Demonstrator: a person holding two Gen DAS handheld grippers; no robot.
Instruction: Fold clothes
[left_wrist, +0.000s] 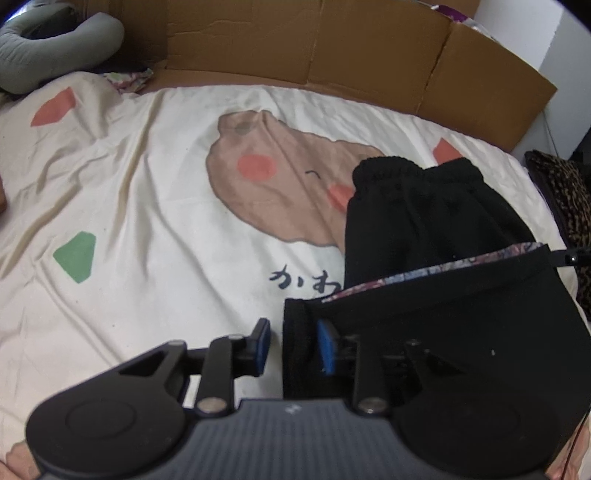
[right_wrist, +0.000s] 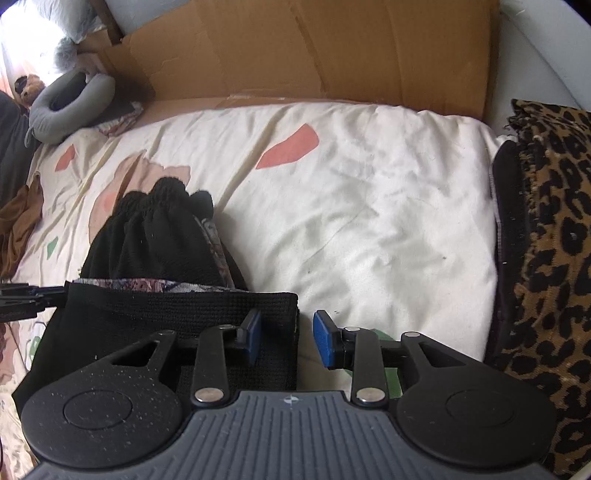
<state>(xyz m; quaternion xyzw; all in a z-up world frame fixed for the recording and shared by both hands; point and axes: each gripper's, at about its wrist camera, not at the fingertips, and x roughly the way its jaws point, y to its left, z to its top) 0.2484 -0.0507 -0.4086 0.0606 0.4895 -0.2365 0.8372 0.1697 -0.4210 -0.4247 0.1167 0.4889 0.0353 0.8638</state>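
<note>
A black knit garment (left_wrist: 436, 229) with a patterned lining lies folded on the cream bed sheet (left_wrist: 147, 206), its gathered waistband at the far end. In the left wrist view, my left gripper (left_wrist: 294, 345) is open and straddles the near left corner of the garment's ribbed band (left_wrist: 295, 332). The pads are not pressed on the fabric. In the right wrist view the same garment (right_wrist: 155, 240) sits at the left. My right gripper (right_wrist: 289, 338) is open over its near right corner, one pad above the ribbed band (right_wrist: 184, 306) and the other above bare sheet.
Flattened cardboard (left_wrist: 295, 40) stands along the far side of the bed. A grey neck pillow (right_wrist: 70, 107) lies at the back left and a leopard-print cloth (right_wrist: 554, 240) runs along the right edge. A brown garment (right_wrist: 22, 218) sits at the far left.
</note>
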